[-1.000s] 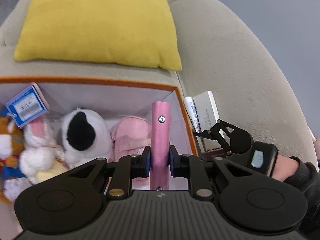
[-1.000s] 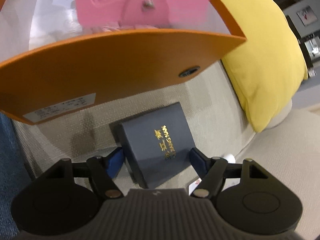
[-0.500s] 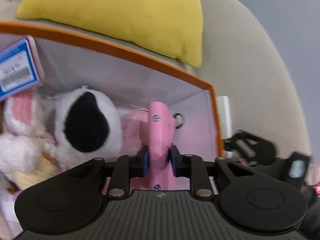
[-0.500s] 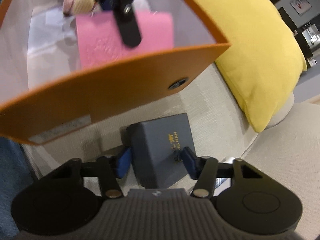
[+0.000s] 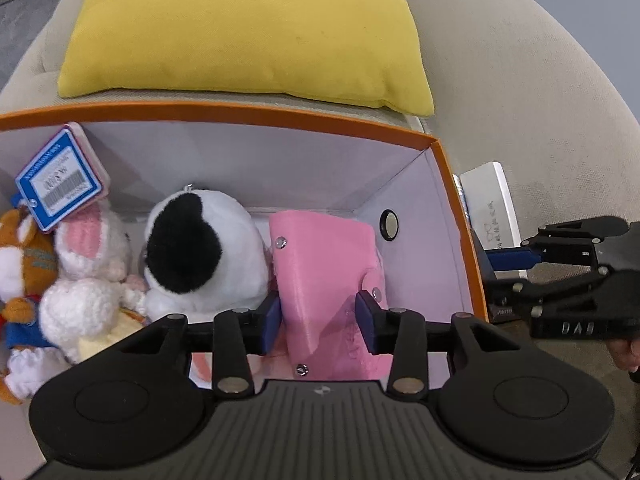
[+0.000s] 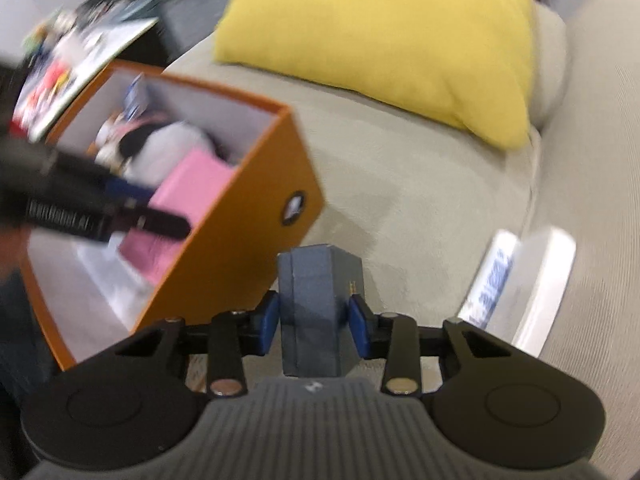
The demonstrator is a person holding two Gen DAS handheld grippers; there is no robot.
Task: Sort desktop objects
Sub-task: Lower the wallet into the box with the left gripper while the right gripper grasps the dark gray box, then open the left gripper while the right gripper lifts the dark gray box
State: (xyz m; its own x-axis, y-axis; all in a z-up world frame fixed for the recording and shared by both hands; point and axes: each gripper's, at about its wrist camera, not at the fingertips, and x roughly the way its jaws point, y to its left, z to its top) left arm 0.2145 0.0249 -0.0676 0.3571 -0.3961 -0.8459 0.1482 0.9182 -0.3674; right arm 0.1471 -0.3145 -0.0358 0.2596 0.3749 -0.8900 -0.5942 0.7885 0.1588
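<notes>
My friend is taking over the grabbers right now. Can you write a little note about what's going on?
Left gripper: jaws opening, pink case loose between them, inside the orange box beside the plush toys.
Right gripper: closing on the dark blue box, lifted off the sofa.
Done: pink case in the box.
Left: put the blue box away; white boxes wait on the sofa.

The box (image 5: 460, 216) sits on the sofa (image 5: 520, 100), with the cushion (image 5: 240, 28) behind it at 12 o'clock. Inside, the wallet (image 5: 324, 280) lies at the 3 o'clock end, the plush toys (image 5: 200, 256) beside it toward 9 o'clock (a tag (image 5: 60, 184) above them). Outside, at 3 o'clock, lie 2 flat boxes (image 5: 488, 204).
</notes>
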